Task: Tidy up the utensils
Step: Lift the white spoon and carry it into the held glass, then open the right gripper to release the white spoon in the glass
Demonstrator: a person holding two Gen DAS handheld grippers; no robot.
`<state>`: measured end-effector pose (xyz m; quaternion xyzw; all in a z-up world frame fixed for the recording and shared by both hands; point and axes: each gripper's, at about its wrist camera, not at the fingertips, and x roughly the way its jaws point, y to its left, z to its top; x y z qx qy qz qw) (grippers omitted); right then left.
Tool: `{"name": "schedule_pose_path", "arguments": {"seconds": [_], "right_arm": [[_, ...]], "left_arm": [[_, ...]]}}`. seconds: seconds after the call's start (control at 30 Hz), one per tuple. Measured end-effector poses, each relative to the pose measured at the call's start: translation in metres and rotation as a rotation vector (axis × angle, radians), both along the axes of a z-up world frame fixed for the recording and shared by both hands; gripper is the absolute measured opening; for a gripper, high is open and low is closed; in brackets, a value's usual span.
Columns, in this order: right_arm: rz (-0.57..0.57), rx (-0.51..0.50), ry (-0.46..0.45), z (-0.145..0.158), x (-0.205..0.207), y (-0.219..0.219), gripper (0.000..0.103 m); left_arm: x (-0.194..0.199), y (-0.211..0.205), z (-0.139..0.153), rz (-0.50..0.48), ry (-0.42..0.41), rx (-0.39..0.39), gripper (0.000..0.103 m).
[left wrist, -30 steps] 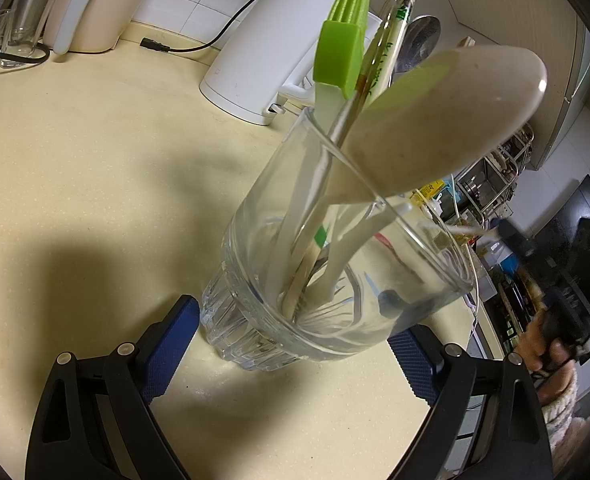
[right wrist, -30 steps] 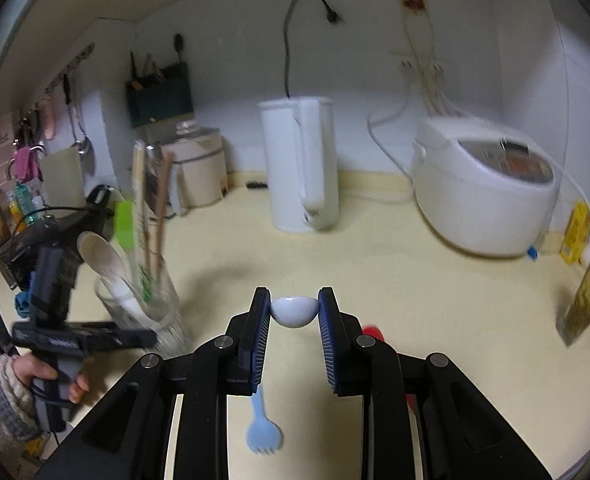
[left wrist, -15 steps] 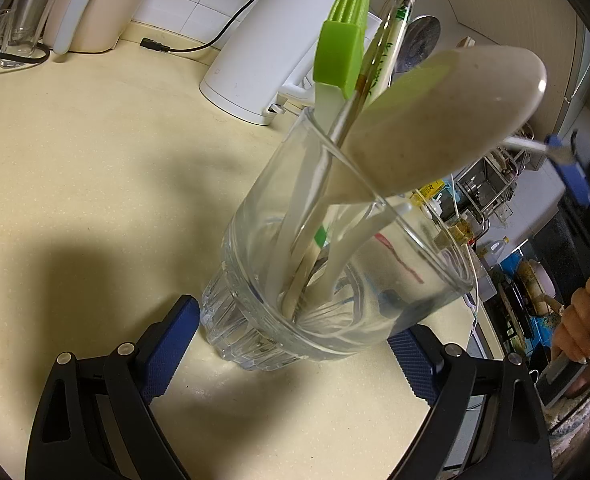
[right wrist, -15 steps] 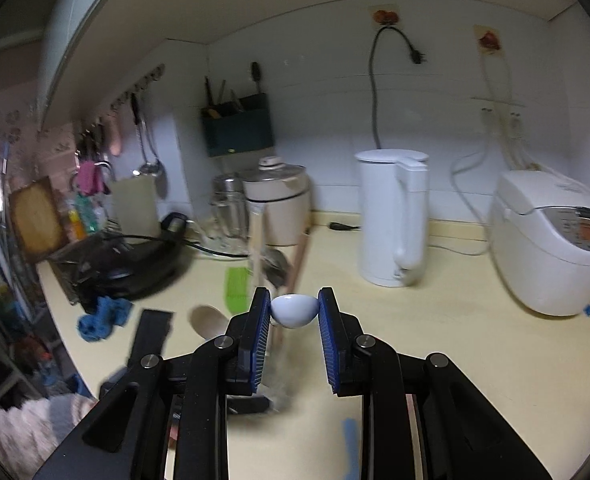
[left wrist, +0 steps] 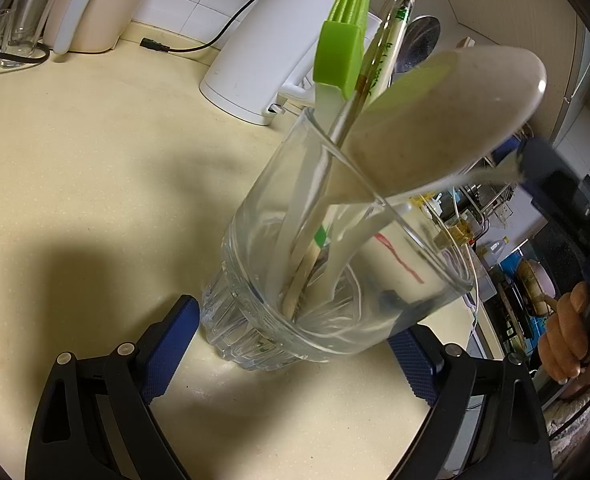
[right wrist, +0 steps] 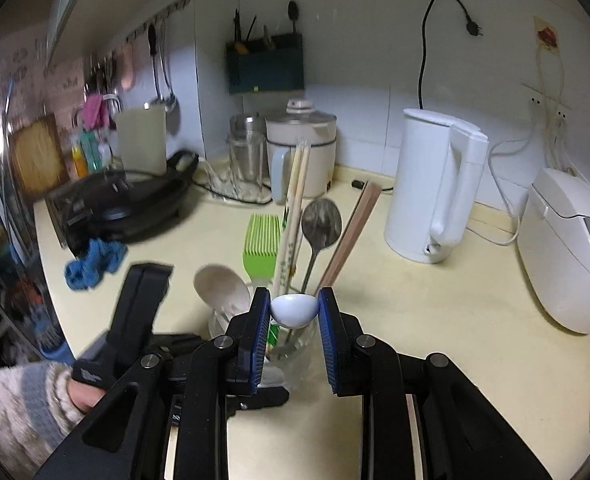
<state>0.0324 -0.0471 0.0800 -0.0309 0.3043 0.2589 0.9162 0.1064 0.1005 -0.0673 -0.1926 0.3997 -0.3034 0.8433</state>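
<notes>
A clear glass [left wrist: 335, 280] stands on the cream counter, and my left gripper [left wrist: 293, 322] is shut on its base, one blue pad on each side. Inside it lean a green silicone brush [left wrist: 339, 56], a beige paddle spoon [left wrist: 447, 120], pale chopsticks [left wrist: 395, 32], a metal spoon [right wrist: 321, 224] and brown chopsticks [right wrist: 351, 236]. My right gripper [right wrist: 293, 308] is shut on the bowl of a small white spoon [right wrist: 293, 311], just above and in front of the glass [right wrist: 291, 344]. In the left wrist view the white spoon's handle [left wrist: 483, 176] reaches toward the glass rim.
A white kettle [right wrist: 435, 188] and a rice cooker [right wrist: 567, 248] stand at the back right. A cream pot [right wrist: 299, 152], a black grill pan [right wrist: 127, 204] and a blue cloth [right wrist: 95, 260] sit at the back left. A sleeved hand [right wrist: 35, 408] holds the left gripper.
My right gripper has carried the white spoon leftward and up, from over the open counter to just above the glass. The left gripper and glass have not moved.
</notes>
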Motion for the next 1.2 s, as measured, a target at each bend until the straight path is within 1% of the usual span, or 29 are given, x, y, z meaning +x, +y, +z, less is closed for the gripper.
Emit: {"name": "schedule_pose_path", "arguments": {"seconds": [0.23,0.53,0.67,0.83,0.97,1.1,1.2], "right_arm": [[0.023,-0.048,0.032,-0.009,-0.001,0.009,0.024],[0.032,-0.067,0.018,-0.013,-0.004,0.018,0.025],[0.027,-0.071,-0.008,-0.012,-0.007,0.021,0.025],[0.024,-0.024,-0.061,-0.004,-0.015,0.015,0.025],[-0.011,0.013,-0.092,0.003,-0.019,0.003,0.025],[-0.069,0.051,-0.108,0.004,-0.022,-0.021,0.025],[-0.121,0.063,-0.09,-0.003,-0.022,-0.04,0.025]], "left_arm": [[0.0,0.0,0.0,0.0,0.0,0.0,0.094],[0.0,0.0,0.0,0.0,0.0,0.0,0.094],[0.0,0.0,0.0,0.0,0.0,0.0,0.094],[0.0,0.0,0.0,-0.001,0.0,0.0,0.094],[0.0,0.0,0.0,-0.001,0.0,0.0,0.094],[0.0,0.0,0.0,0.0,0.0,0.0,0.094],[0.0,0.0,0.0,-0.001,0.0,0.0,0.094]]}}
